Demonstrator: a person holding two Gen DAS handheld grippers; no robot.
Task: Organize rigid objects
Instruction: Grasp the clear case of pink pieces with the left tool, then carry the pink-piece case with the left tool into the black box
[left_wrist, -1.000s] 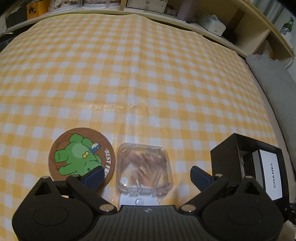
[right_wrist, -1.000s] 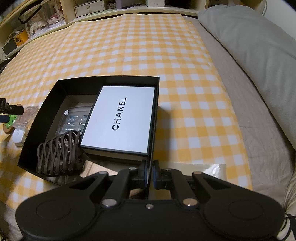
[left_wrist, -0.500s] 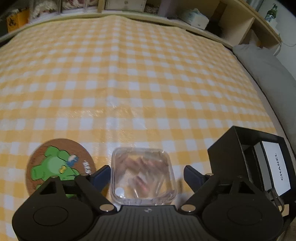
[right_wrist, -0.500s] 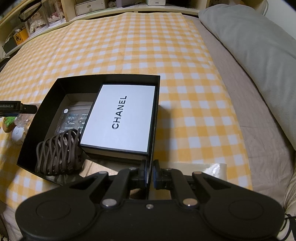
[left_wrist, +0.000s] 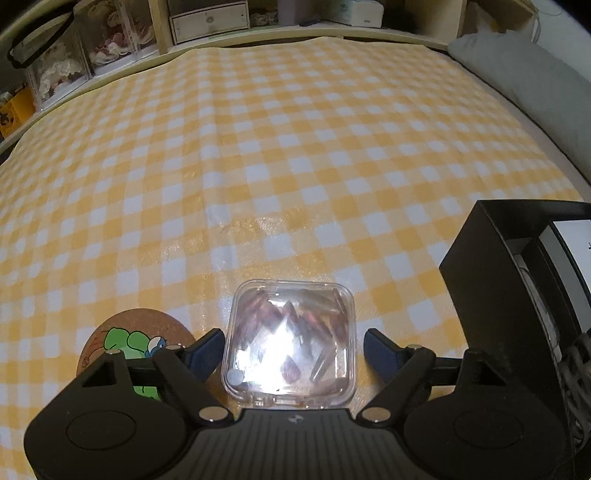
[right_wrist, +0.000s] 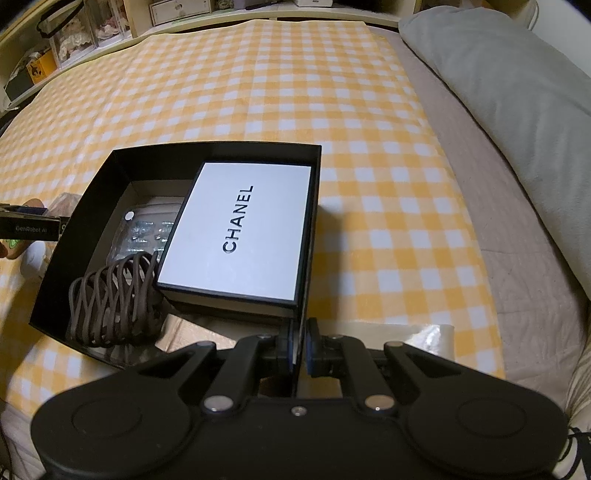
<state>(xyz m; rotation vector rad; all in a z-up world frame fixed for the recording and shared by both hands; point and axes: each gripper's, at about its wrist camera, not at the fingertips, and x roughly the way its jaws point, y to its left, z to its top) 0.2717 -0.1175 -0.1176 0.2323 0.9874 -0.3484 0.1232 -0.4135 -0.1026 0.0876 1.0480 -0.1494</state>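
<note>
A clear square plastic case (left_wrist: 291, 332) holding small brownish pieces lies on the yellow checked cloth. My left gripper (left_wrist: 293, 341) straddles it, jaws closing. The left pad is at the case's side; the right pad stands a little off it. A round cork coaster (left_wrist: 125, 339) with a green cartoon figure lies just left. My right gripper (right_wrist: 300, 345) is shut on the near right wall of the open black box (right_wrist: 92, 192). Inside the box are a white Chanel box (right_wrist: 243, 229), a brown coiled holder (right_wrist: 114, 299) and a blister pack (right_wrist: 147, 232).
A grey pillow (right_wrist: 498, 92) lies along the right side on a beige quilt. Wooden shelves (left_wrist: 207, 22) with drawers and clear bins run along the far edge. The black box's corner (left_wrist: 480, 266) stands close to the right of the left gripper.
The left gripper has moved in lower over the clear case and rolled, and its jaws have narrowed around it. The right gripper and black box have not moved.
</note>
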